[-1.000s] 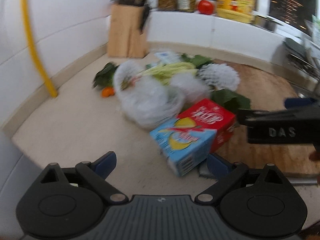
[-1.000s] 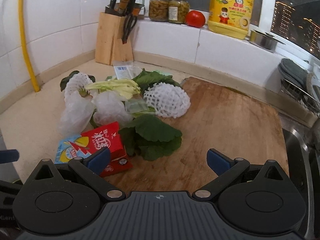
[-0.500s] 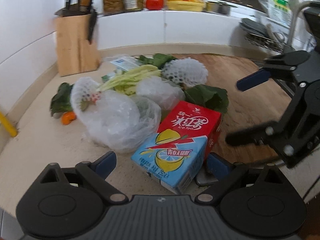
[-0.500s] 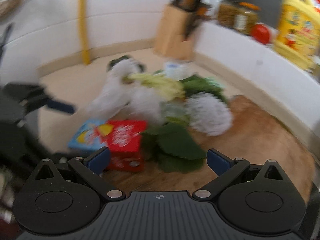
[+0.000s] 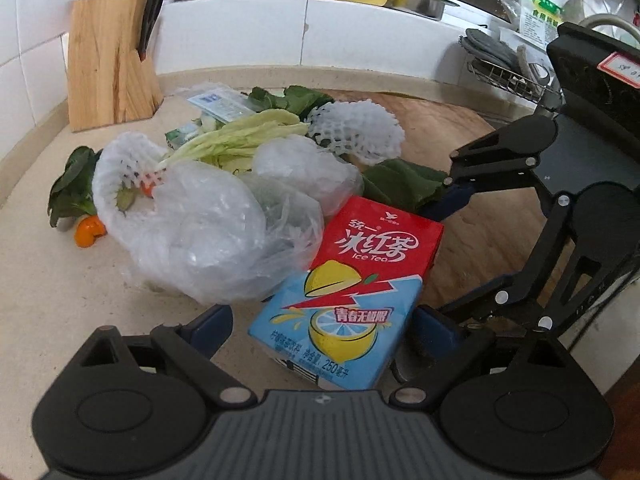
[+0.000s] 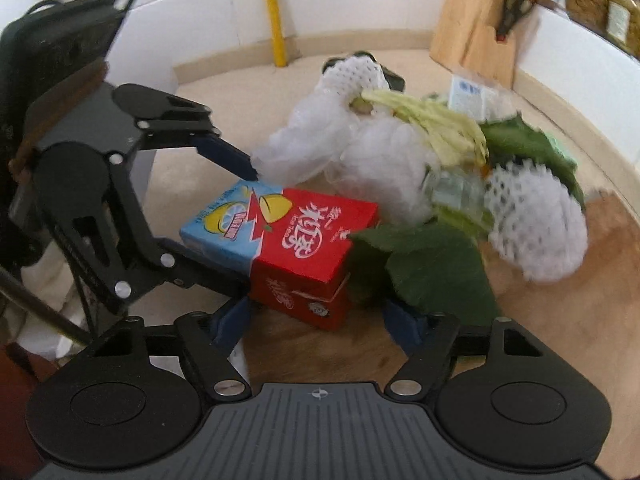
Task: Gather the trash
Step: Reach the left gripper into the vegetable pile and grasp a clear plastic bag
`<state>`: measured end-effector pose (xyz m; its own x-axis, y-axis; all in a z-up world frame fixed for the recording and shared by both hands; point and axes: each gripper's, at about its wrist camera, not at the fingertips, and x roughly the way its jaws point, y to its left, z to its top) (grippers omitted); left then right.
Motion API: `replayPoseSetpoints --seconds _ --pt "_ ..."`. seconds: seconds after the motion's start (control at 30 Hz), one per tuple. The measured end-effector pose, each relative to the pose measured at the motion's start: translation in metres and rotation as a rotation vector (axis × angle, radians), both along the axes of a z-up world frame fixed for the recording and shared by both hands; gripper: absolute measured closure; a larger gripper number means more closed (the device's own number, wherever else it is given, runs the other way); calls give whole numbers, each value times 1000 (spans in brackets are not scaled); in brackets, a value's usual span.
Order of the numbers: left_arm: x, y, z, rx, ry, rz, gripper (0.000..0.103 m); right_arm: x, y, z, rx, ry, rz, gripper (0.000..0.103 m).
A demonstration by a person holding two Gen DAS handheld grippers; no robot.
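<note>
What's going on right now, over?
Both open: left hand-held gripper, right hand-held gripper closing round the ice tea carton. Leaves crowd it.

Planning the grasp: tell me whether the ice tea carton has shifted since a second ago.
No. The ice tea carton still lies against the plastic bag, red end at the edge of the cutting board, as before.

The left gripper [image 5: 322, 332] is pointing steeply downward, its blue-padded jaws standing wide apart, pressing on nothing. The right gripper [image 6: 320, 320] is angling down from the right side, toward the left one. Its jaws have just been closing partway and are spread around a carton's near end, the pads not seen pressing it.
</note>
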<state>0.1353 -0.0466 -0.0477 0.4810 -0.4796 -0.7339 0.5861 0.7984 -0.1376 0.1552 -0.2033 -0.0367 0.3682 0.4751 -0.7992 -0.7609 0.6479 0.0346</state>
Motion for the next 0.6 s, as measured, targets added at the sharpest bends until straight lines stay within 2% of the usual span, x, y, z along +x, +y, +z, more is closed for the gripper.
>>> replayPoseSetpoints --seconds 0.1,0.23,0.33,0.4,0.6 --pt "3 5 -1 -4 23 -5 13 3 -2 3 10 -3 54 24" --pt "8 4 -5 -59 100 -13 13 6 -8 9 18 -31 100 23" --pt "5 -8 -6 1 73 -35 12 16 -11 10 70 -4 120 22" --pt "2 -7 -5 1 85 -29 13 18 -8 8 57 -14 151 18" --pt "-23 -2 12 -102 151 -21 15 15 -14 16 94 19 192 14"
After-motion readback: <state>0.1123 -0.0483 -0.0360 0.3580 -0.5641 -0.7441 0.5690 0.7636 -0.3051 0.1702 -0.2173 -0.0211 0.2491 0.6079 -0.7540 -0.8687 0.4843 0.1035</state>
